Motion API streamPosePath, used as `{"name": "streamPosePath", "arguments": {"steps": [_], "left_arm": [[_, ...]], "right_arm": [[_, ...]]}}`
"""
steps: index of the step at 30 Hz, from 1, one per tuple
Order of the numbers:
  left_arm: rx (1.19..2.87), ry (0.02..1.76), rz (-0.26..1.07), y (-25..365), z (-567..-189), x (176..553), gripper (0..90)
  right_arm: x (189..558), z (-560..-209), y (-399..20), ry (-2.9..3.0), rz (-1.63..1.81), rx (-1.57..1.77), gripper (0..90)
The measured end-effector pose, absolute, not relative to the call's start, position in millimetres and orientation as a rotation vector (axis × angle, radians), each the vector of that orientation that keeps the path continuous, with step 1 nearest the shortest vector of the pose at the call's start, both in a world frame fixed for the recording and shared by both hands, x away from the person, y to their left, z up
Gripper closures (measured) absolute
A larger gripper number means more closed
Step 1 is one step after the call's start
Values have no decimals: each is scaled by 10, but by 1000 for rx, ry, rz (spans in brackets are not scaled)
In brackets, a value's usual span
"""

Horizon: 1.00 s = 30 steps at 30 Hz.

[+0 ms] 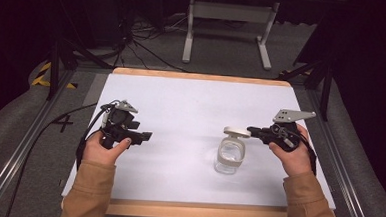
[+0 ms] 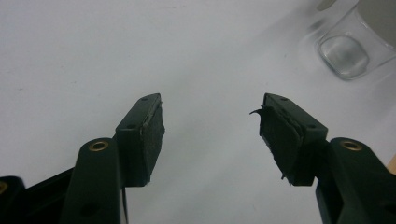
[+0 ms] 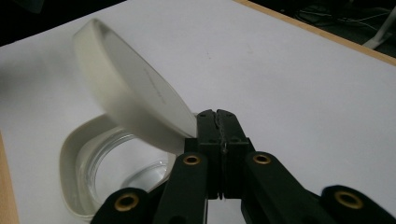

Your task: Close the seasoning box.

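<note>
While pinched by fingers [image 3: 219, 135], lid [image 3: 130, 98] above jar [image 3: 84, 158].

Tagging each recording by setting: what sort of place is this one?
Probably a lab or studio recording rig: a white wood-edged table on grey carpet, dark curtains around, loose black cables and a white metal stand behind.

Looks like a lab or recording studio setup: black curtains [image 1: 19, 34] all round, loose cables [image 1: 145, 33] on grey carpet [image 1: 223, 60], metal rails [image 1: 24, 144] flanking a white-topped table [image 1: 191, 103].
</note>
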State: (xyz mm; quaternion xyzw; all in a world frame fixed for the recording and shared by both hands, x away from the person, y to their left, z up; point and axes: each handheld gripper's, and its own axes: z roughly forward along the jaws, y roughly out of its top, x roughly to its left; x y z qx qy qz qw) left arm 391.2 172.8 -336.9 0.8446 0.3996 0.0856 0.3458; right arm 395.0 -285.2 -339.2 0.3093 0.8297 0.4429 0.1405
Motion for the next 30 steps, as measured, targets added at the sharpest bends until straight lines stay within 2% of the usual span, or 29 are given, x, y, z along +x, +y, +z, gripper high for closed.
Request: {"name": "streamPosePath", "arguments": {"steps": [13, 16, 19, 21, 30], "left_arm": [[2195, 1020, 215, 1665, -3360, 3944, 399], [2194, 1025, 214, 1672, -3353, 3941, 399], [2192, 1021, 219, 1680, -3353, 3947, 399], [2192, 1024, 219, 1681, -3350, 3946, 399], [2183, 1026, 218, 1693, -3342, 3950, 399]], "right_arm": [[3871, -3376, -2831, 2416, 1279, 867, 890], [3863, -3358, -2838, 2390, 1302, 875, 830], [3861, -3336, -2863, 2322, 1334, 889, 685], [3858, -3315, -2904, 2279, 1346, 926, 647], [3847, -3251, -3141, 2165, 1332, 1019, 580]]}}
